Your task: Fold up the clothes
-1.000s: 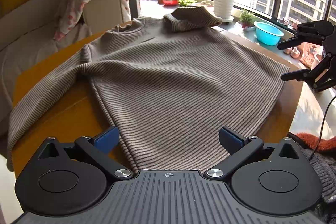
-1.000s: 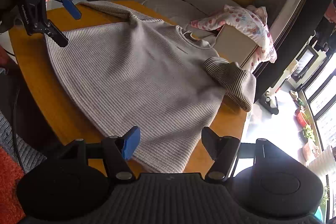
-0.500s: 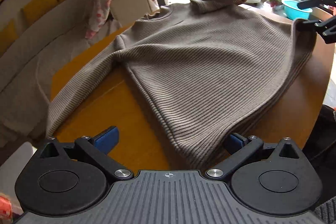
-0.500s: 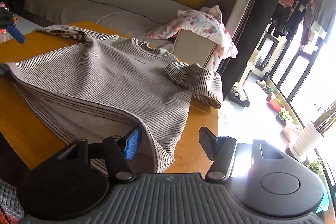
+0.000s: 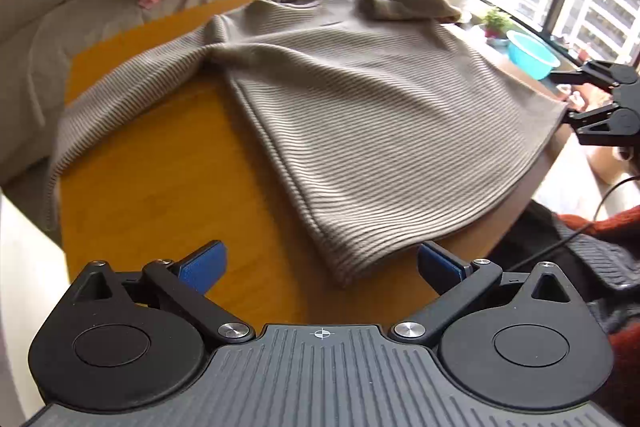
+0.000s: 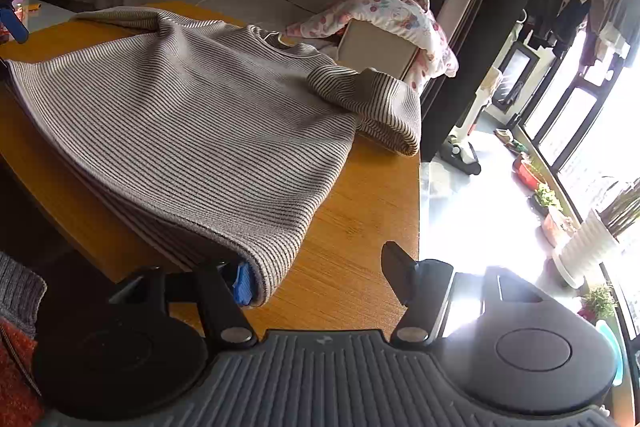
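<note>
**Mia:** Where is the sweater now?

**Me:** The striped sweater lies spread on the orange worktop. One sleeve hangs off the far side toward the sofa. The other sleeve is folded back on itself near the neck.

**Mia:** What are you holding?

**Me:** Nothing with my left hand-held gripper. Its blue pads are spread wide, with the hem corner between them but not pinched. I think I put it there so I can grab that corner.

**Mia:** And the other one?

**Me:** My right hand-held gripper is wide apart too. One blue pad is tucked under the other hem corner, and the cloth rests on it. The other finger is well away from the cloth. So it is lifting a bit, not squeezing. I guess both corners need a grip so the bottom can fold up to the neck.

**Mia:** Any bowls or boxes?

**Me:** A blue bowl sits by the window. I cannot see what is inside. A flowery cloth is draped over a box behind the worktop.
</note>
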A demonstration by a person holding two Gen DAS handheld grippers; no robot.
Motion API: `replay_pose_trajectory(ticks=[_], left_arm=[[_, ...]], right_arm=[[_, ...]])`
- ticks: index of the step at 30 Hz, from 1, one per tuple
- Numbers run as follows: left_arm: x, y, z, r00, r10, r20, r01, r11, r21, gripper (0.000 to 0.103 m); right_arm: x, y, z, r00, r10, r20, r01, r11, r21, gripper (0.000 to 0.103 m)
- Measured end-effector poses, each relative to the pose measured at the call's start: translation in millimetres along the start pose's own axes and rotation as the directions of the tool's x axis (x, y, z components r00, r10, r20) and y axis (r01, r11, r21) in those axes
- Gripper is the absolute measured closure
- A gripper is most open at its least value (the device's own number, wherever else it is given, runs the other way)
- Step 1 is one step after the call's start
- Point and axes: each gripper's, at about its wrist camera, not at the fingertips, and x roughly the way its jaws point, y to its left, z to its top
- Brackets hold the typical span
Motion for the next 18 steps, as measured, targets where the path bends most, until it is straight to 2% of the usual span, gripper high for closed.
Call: replay_pose_trajectory(ticks=[2, 3, 5, 8, 11, 13, 15, 16, 18], left_arm=[[-11, -3, 8, 0.995, -0.082, 0.06, 0.082, 0.997, 0.004, 0.0], [-6, -2, 16, 0.992, -0.092, 0.084, 0.094, 0.995, -0.016, 0.0], [12, 1, 33, 0.988, -0.09, 0.123, 0.1, 0.992, -0.075, 0.0], [40, 7, 58, 0.98, -0.083, 0.18, 0.113, 0.98, -0.162, 0.0], [68, 13, 84, 0.969, -0.07, 0.236, 0.129, 0.96, -0.246, 0.0], [87, 16, 101, 0.96, -0.059, 0.273, 0.143, 0.943, -0.301, 0.0], [109, 24, 105, 0.961, -0.047, 0.272, 0.14, 0.933, -0.332, 0.0], [118, 26, 105, 0.963, -0.036, 0.269, 0.128, 0.934, -0.334, 0.0], [123, 29, 95, 0.952, -0.012, 0.305, 0.107, 0.949, -0.298, 0.0]], right_arm=[[-15, -9, 6, 0.996, 0.082, 0.031, -0.082, 0.997, 0.009, 0.032], [-25, -17, 12, 0.989, 0.136, 0.059, -0.138, 0.99, 0.024, 0.024], [-45, -33, 25, 0.965, 0.227, 0.131, -0.236, 0.97, 0.064, 0.016], [-56, -55, 49, 0.928, 0.269, 0.259, -0.307, 0.944, 0.12, 0.015], [-37, -53, 84, 0.931, 0.2, 0.306, -0.248, 0.96, 0.127, 0.015], [-5, -34, 104, 0.956, 0.135, 0.261, -0.153, 0.987, 0.048, 0.019], [34, -11, 125, 0.977, 0.076, 0.2, -0.067, 0.996, -0.051, 0.051], [54, 0, 135, 0.984, 0.044, 0.172, -0.026, 0.994, -0.102, 0.056], [89, 17, 144, 0.988, -0.012, 0.156, 0.042, 0.981, -0.189, 0.056]])
